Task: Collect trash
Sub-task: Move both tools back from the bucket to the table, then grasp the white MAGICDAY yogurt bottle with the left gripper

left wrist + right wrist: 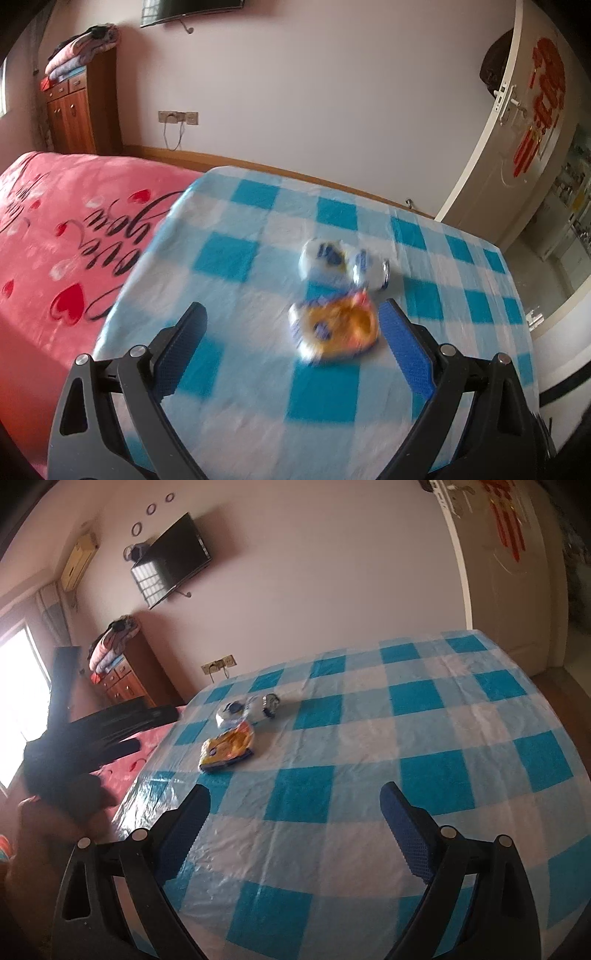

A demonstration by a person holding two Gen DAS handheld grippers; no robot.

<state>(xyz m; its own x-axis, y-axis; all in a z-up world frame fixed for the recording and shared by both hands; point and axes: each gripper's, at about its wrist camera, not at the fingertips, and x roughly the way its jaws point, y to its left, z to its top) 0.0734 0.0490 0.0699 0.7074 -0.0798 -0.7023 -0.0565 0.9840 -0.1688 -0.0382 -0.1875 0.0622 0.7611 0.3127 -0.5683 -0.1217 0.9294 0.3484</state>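
Blue-checked tablecloth (369, 738) beside pink bed (55, 240), wall-mounted television (173, 559).

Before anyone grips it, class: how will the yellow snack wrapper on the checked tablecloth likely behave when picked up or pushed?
The yellow snack wrapper lies flat and crumpled, so it is probably floppy and light and would sag from the jaws. The checked tablecloth has a glossy plastic sheen, so a push would likely slide it, not roll it. Flatness may make pinching an edge awkward.
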